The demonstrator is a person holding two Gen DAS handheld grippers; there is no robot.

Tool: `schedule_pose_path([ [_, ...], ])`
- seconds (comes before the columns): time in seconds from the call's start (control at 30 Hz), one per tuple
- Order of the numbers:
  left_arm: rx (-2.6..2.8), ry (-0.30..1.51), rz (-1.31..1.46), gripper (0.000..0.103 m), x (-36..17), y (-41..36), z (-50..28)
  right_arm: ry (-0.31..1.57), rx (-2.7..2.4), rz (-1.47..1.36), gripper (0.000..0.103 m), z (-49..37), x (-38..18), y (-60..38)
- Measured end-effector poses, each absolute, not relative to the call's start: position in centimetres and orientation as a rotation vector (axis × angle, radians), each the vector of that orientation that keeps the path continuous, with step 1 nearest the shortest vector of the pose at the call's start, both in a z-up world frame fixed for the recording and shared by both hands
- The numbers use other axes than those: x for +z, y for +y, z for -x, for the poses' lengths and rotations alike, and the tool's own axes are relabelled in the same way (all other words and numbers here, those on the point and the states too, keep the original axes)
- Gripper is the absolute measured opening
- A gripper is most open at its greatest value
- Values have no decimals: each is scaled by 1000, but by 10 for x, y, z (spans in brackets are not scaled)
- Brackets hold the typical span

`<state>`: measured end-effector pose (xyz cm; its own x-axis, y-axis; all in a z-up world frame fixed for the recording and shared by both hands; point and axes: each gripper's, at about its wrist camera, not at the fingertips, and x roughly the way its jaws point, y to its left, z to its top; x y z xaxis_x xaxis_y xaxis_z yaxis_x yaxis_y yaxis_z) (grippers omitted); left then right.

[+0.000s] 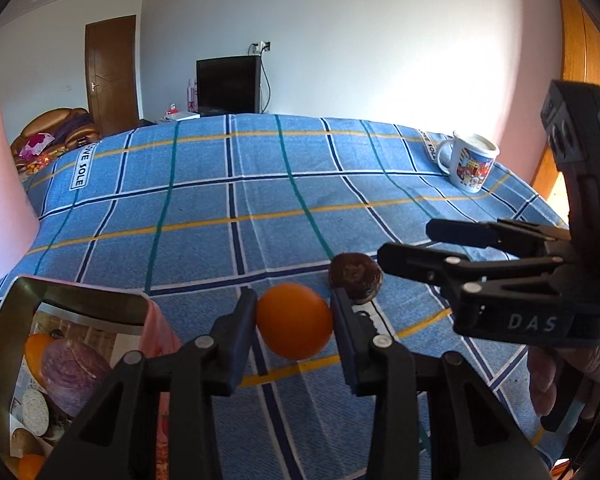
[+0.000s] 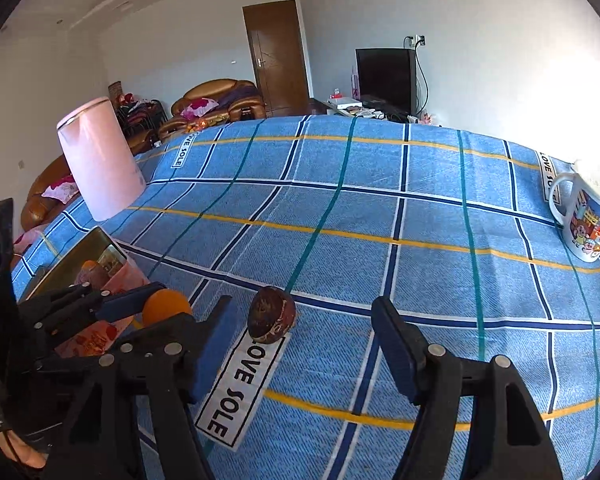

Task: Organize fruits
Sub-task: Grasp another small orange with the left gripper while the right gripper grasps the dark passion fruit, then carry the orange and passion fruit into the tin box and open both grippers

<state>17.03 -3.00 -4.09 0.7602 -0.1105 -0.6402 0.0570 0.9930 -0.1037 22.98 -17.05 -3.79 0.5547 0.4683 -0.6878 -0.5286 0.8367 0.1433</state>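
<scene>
My left gripper (image 1: 294,312) is shut on an orange (image 1: 295,321), held just above the blue plaid cloth; it also shows in the right wrist view (image 2: 166,307). A dark brown round fruit (image 1: 355,277) lies on the cloth just behind the orange. My right gripper (image 2: 300,328) is open, its fingers on either side of the brown fruit (image 2: 271,314) and not touching it. In the left wrist view the right gripper (image 1: 404,246) comes in from the right. A pink metal box (image 1: 80,308) at lower left holds several fruits.
A tall pink container (image 2: 100,160) stands at the left of the table. A printed white mug (image 2: 584,220) stands at the right edge. The blue plaid cloth (image 2: 380,208) covers the table. A sofa, door and television are behind.
</scene>
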Motion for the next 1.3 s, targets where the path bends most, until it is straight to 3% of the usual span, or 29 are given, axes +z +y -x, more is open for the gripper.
schedule_pose_path([
  [0.1, -59, 678, 125, 40, -39, -16, -170, 824, 589, 86, 59, -236, -46, -159],
  [0.23, -55, 670, 167, 40, -40, -8, -169, 861, 598, 94, 57, -240, -56, -148],
  [0.47, -54, 661, 176, 40, -40, -6, -167, 918, 632, 98, 36, -247, -72, -134],
  [1.3, -27, 532, 79, 40, -26, -22, -146, 617, 678, 94, 36, -201, -32, -149],
])
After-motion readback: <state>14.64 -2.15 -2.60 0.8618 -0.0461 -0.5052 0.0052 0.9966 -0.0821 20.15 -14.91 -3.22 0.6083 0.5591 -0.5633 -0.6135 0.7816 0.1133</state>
